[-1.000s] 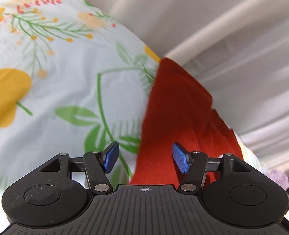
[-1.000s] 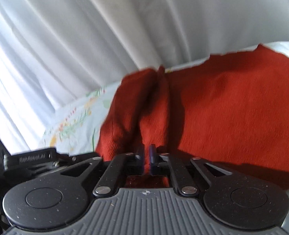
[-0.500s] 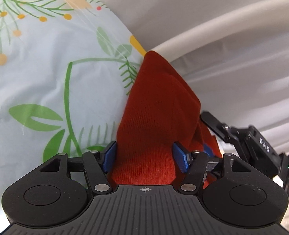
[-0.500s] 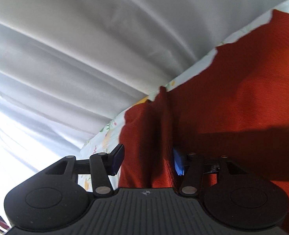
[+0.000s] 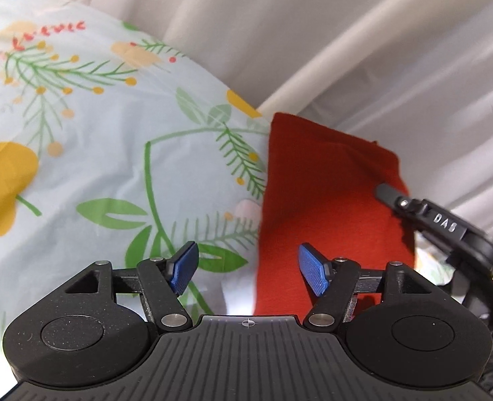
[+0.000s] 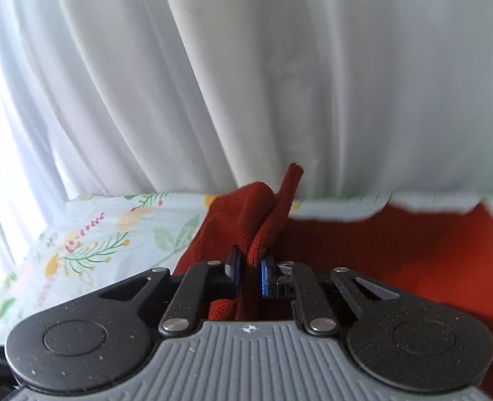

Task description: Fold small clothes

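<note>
Red knit cloth (image 5: 326, 200) lay on a pale floral sheet (image 5: 119, 153), close against a white curtain (image 5: 346, 33) that hung along the far side. In the left wrist view the garment showed as a tall, roughly rectangular panel, its upper corners near the foot of the curtain and its lower edge running down beneath the tool's body.

The left gripper (image 5: 248, 269) hovered above the cloth's left margin with its blue pads (image 5: 183, 267) spread wide and its jaws opening. Part of the red fabric and a strip of the printed sheet lay in the gap below, and neither pad pressed on anything. The right-hand pad sat over the cloth, the left-hand one over the sheet's green leaf print.

The right gripper (image 6: 249, 275) was closing, and its pads had come nearly together on a bunched ridge of the same red cloth (image 6: 263, 227). The pinched fold stood up between the fingers, with a narrow tip poking up in front of the curtain (image 6: 246, 83). The rest of the garment spread flat to the right of that ridge, across the sheet (image 6: 113, 230), where the curtain's hem draped over its far edge.

In the left wrist view that right gripper's black finger (image 5: 388, 193) reached in from the right edge and rested on the cloth's right border.
</note>
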`<state>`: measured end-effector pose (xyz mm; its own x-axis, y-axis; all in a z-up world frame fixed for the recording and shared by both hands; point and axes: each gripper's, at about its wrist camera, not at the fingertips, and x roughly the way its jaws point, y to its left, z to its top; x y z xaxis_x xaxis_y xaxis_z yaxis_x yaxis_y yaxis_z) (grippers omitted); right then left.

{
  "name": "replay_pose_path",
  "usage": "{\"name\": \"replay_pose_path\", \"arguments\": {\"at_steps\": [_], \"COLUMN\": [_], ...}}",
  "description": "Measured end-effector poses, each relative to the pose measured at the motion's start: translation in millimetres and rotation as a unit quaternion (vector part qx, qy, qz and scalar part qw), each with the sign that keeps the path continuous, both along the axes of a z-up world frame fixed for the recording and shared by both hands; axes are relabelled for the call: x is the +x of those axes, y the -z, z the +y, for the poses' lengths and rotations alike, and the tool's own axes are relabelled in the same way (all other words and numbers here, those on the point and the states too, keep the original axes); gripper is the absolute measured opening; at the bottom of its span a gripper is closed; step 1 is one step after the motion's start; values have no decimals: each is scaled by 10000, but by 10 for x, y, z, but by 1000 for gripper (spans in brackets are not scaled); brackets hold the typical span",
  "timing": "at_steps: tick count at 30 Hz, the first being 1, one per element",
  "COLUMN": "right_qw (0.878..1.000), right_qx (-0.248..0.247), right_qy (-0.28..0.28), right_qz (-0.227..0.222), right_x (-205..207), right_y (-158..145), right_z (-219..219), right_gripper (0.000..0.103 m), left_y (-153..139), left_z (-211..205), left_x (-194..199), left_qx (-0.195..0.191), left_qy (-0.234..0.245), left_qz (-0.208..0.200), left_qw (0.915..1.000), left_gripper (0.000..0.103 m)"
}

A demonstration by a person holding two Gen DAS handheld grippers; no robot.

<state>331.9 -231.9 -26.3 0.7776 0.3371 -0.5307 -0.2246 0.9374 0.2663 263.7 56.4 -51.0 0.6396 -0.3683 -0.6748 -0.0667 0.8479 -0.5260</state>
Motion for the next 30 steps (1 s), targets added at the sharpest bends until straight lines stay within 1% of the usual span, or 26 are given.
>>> {"name": "replay_pose_path", "arguments": {"at_steps": [2,4,7,9,10,12,14,15,16,18,20,21,22,23,24,26,27,28,29,30], "right_qw": [9994,9978,9938,9917,9913,9905,9888,9869,9835,9722,9557,9483,9429,9411,9416,9492,9552,9616,9670,9701], "right_qx": [-170,-409,-629,-641,-558,-202,327,635,965,1661,2392,2697,2900,2960,2944,2777,2586,2310,2052,1893], "right_qy": [247,485,913,1096,1146,1280,1366,1378,1414,1475,1369,1248,1163,1120,1068,822,768,807,800,866], "right_qz": [-172,-194,-13,187,316,463,506,554,589,740,1035,1117,1154,1194,1240,1227,1220,1244,1279,1246], "right_x": [-75,-111,-103,-71,-50,-115,-270,-374,-510,-779,-984,-1064,-1098,-1097,-1079,-1001,-958,-924,-886,-880], "right_y": [-60,-42,84,199,266,317,319,321,353,440,594,653,700,718,736,698,683,661,643,613], "right_z": [-156,-313,-571,-717,-777,-937,-1121,-1223,-1338,-1518,-1627,-1586,-1569,-1530,-1488,-1333,-1246,-1156,-1080,-1033], "right_gripper": [10,10,10,10,12,18,21,31,43,58,60,61,65,65,65,65,59,36,22,18], "left_y": [-30,-36,-4,34,55,102,149,170,191,235,265,272,268,270,274,302,303,302,287,264], "left_z": [-104,-238,-481,-659,-730,-835,-874,-882,-886,-901,-932,-952,-976,-1005,-1037,-1095,-1118,-1141,-1142,-1118], "left_x": [-46,-101,-188,-259,-293,-348,-388,-399,-407,-400,-359,-348,-341,-331,-327,-304,-297,-279,-264,-259], "left_qx": [112,214,462,703,810,964,1014,1064,1111,1214,1292,1312,1326,1338,1367,1445,1498,1544,1555,1501], "left_qy": [222,465,882,1148,1256,1427,1497,1473,1447,1359,1310,1285,1267,1260,1260,1235,1201,1203,1184,1098], "left_qz": [-106,-184,-265,-282,-301,-306,-286,-255,-237,-203,-154,-137,-127,-137,-157,-143,-196,-178,-142,-138], "left_qw": [9996,9985,9947,9905,9883,9846,9831,9830,9829,9830,9828,9829,9830,9829,9824,9817,9812,9805,9806,9825], "left_gripper": [72,72,73,73,73,73,73,73,73,73,73,73,73,73,73,73,73,73,73,73]}}
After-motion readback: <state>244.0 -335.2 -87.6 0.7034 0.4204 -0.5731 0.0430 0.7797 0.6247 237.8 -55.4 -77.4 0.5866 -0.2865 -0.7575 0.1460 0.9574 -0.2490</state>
